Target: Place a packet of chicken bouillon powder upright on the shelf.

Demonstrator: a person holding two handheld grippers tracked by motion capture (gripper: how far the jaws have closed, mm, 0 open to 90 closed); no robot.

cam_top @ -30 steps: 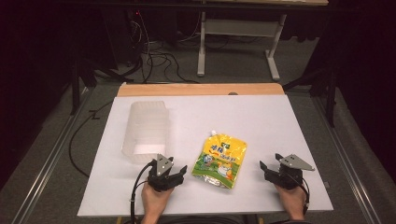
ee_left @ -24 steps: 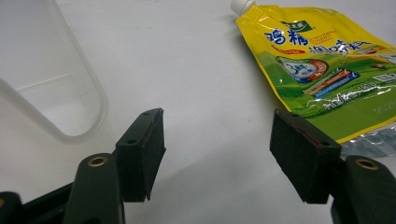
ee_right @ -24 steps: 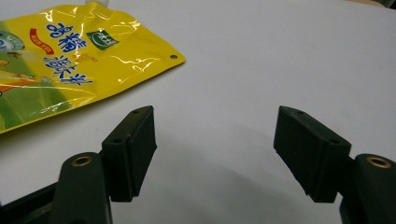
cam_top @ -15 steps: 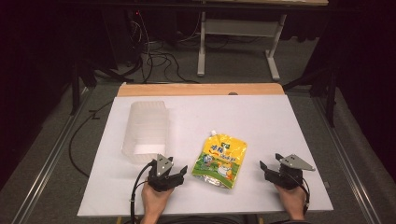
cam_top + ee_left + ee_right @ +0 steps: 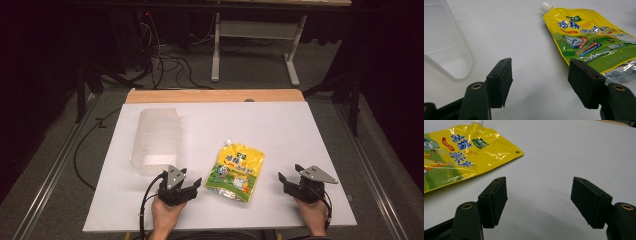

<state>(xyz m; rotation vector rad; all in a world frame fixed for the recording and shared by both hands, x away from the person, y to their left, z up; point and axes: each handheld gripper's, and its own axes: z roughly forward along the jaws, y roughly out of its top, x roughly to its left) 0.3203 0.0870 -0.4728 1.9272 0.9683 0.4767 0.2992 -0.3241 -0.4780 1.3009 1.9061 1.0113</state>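
Observation:
A yellow spouted pouch (image 5: 235, 170) lies flat on the white tabletop (image 5: 280, 125), its white cap pointing away from me. My left gripper (image 5: 191, 176) rests just left of the pouch's near corner. It is open, its jaws have just been closing slightly, and nothing is between them. In the left gripper view (image 5: 541, 72) the pouch (image 5: 589, 37) lies ahead to the right, and its silver bottom edge runs behind the right jaw. My right gripper (image 5: 290, 171) sits open to the right of the pouch. The right gripper view (image 5: 540, 191) has bare table between the jaws and the pouch (image 5: 456, 152) at upper left.
A clear plastic container (image 5: 155, 140) lies on the table's left half, just beyond my left gripper, also seen as the container (image 5: 441, 45) at upper left in the left gripper view. A wooden strip (image 5: 215, 96) borders the far table edge. Cables and a metal stand are on the floor beyond.

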